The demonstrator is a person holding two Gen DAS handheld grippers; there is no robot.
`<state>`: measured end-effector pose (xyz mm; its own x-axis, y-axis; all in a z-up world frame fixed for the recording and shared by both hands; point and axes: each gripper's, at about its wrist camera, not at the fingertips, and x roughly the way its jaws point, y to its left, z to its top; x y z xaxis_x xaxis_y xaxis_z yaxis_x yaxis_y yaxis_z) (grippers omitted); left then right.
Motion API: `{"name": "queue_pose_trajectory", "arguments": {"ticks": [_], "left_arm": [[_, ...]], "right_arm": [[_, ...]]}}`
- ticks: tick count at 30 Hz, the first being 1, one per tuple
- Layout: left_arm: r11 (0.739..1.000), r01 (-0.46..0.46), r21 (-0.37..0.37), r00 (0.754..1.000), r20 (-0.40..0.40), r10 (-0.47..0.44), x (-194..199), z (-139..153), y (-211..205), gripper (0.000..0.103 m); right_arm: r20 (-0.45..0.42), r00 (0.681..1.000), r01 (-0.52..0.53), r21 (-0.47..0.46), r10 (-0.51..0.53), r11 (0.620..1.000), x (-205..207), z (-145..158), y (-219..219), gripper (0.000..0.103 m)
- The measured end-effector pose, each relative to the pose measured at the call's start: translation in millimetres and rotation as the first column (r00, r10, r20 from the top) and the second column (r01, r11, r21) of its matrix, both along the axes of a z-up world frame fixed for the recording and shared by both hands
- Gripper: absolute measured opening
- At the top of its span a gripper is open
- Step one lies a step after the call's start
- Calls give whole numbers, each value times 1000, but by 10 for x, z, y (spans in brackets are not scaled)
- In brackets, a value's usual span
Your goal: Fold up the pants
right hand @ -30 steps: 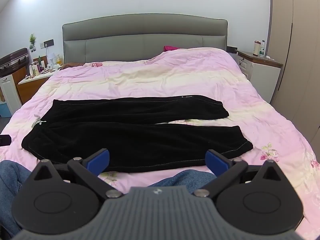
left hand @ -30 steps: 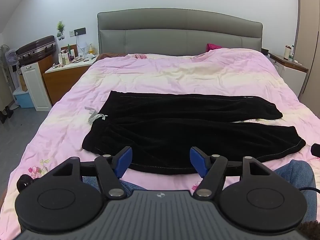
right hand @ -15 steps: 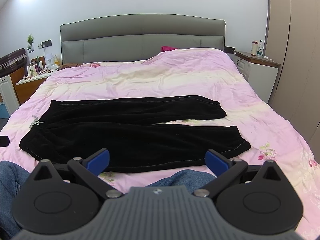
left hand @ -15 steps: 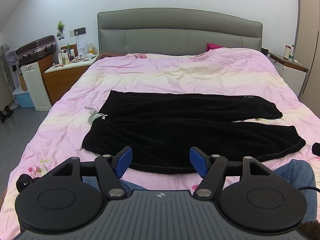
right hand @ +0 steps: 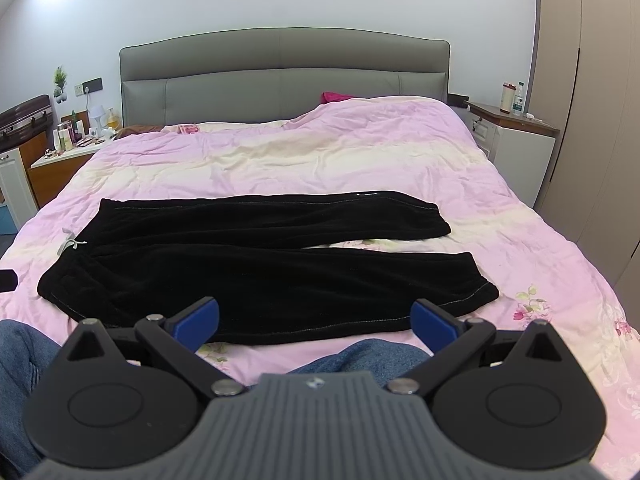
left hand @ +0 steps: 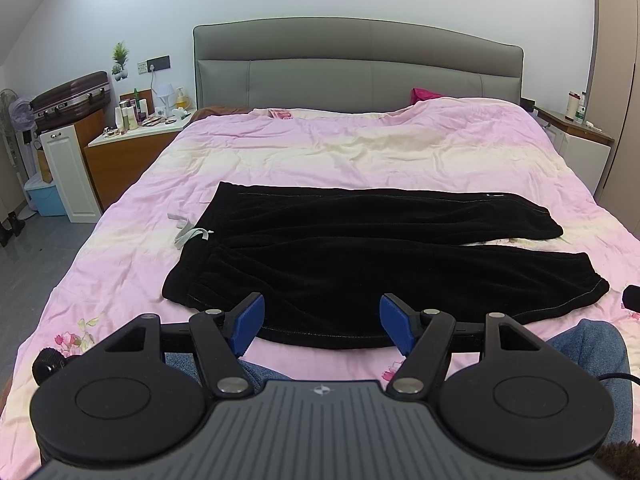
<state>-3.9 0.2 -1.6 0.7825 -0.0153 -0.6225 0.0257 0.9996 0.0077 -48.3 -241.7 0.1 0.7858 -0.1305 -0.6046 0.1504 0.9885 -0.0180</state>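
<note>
Black pants [left hand: 360, 252] lie flat across the pink bedspread [left hand: 360, 148], waistband at the left with a grey drawstring [left hand: 190, 234], both legs stretching to the right. In the right wrist view the same pants [right hand: 256, 268] fill the middle of the bed. My left gripper [left hand: 322, 322] hovers open just short of the pants' near edge, nothing between its blue pads. My right gripper [right hand: 316, 320] is open wider, also empty, above the near hem.
A person's knees in blue jeans [right hand: 360, 356] rest on the bed just before the pants. Grey headboard [left hand: 356, 64] at the back. A nightstand [left hand: 132, 152] with bottles stands left, another nightstand [right hand: 520, 140] right. A wardrobe [right hand: 600, 100] lines the right wall.
The right wrist view has shifted slightly, with the pants a little further left in frame. The left view and both grippers' jaws are unchanged.
</note>
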Motion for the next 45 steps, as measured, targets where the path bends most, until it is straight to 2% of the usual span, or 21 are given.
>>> {"name": "queue_pose_trajectory", "arguments": {"ticks": [37, 42, 45], "left_arm": [[1000, 11, -8, 1000, -24, -11, 46, 6, 25, 78], [996, 90, 24, 994, -57, -88, 131, 17, 18, 78], [987, 150, 51, 987, -74, -146, 222, 64, 67, 77]], "right_arm": [[-13, 1000, 1, -1, -1, 1000, 38, 45, 17, 98], [-17, 1000, -14, 0, 14, 1000, 66, 54, 15, 98], [9, 999, -45, 33, 45, 998, 88, 94, -74, 98]]}}
